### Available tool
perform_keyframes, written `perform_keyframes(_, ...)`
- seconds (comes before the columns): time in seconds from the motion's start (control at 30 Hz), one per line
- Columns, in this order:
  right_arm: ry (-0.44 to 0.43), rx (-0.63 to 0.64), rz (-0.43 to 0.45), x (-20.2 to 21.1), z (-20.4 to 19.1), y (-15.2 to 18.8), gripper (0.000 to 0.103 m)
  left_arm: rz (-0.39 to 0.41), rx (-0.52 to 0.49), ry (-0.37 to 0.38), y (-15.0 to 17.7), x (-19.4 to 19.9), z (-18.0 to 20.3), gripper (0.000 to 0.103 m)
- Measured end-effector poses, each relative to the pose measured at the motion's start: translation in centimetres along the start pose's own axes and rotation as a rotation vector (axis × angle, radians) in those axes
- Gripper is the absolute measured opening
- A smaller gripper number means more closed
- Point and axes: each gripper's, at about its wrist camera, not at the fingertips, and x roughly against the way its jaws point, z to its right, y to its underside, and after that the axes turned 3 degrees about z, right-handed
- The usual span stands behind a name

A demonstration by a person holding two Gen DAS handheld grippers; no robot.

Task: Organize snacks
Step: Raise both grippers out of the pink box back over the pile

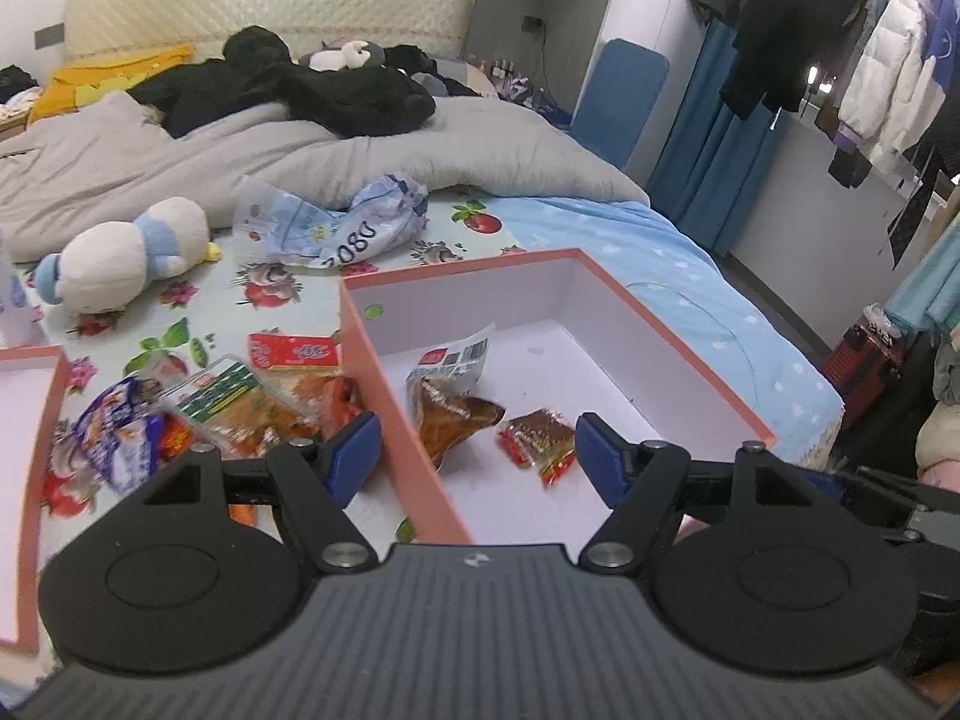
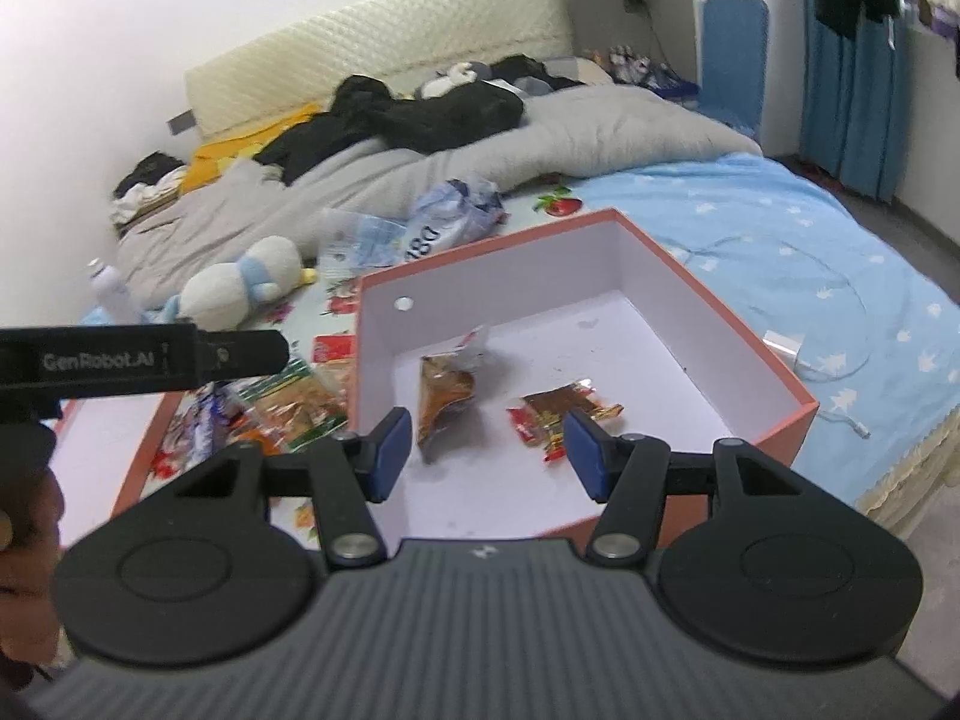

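Over the box (image 1: 708, 378), both tongs (image 1: 477, 456) (image 2: 486, 450) apart, empty.

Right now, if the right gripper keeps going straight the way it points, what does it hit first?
Probably the white floor of the pink box, between the brown snack pouch and the red-edged snack packet. The right gripper is open and empty; depth is uncertain.

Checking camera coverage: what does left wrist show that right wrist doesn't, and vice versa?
Only the left wrist view: hanging clothes on the right, and a red crate on the floor.

Only the right wrist view: a white cable on the blue sheet, and the other tool's black body marked GenRobot.AI.

Both: the pink box holding two snack packets, the snack pile beside it, the plush toy, and each view's own tongs open and empty, left, right.
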Motion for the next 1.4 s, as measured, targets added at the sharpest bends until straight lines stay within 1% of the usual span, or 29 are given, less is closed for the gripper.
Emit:
perform_keyframes(0.13,-0.013,0.003,0.005,1.9,-1.3,1.0,0.059,0.015,0.010,-0.015,1.8,3.2,-0.7,0.076)
perform_keyframes(0.27,-0.028,0.003,0.002,3.5,-2.4,2.3,0.059,0.025,0.030,-0.011,3.2,6.0,-1.8,0.076)
perform_keyframes(0.37,-0.037,0.004,0.005,4.2,-2.9,2.8,0.059,0.038,0.058,-0.013,4.2,7.8,-2.6,0.076)
perform_keyframes(0.53,-0.075,0.016,0.013,5.0,-4.0,3.3,0.059,0.078,0.056,-0.029,5.4,10.5,-2.9,0.076)
perform_keyframes(0.7,-0.130,0.042,0.014,5.4,-5.7,3.9,0.059,0.114,0.076,-0.077,6.7,13.1,-4.2,0.077)
perform_keyframes(0.83,-0.180,0.063,0.011,5.1,-6.2,4.5,0.059,0.134,0.102,-0.146,7.9,14.7,-5.8,0.077)
perform_keyframes(0.97,-0.237,0.100,-0.002,4.4,-7.6,4.9,0.059,0.134,0.165,-0.191,9.3,15.8,-7.7,0.078)
perform_keyframes(1.07,-0.287,0.118,-0.016,4.3,-8.5,4.9,0.059,0.131,0.183,-0.219,10.3,16.2,-8.5,0.078)
perform_keyframes(1.13,-0.308,0.131,-0.022,4.3,-8.9,5.0,0.066,0.128,0.194,-0.230,10.8,16.3,-8.8,0.078)
perform_keyframes(1.4,-0.335,0.140,-0.061,3.7,-9.4,5.6,0.067,0.097,0.234,-0.250,12.1,15.9,-9.8,0.079)
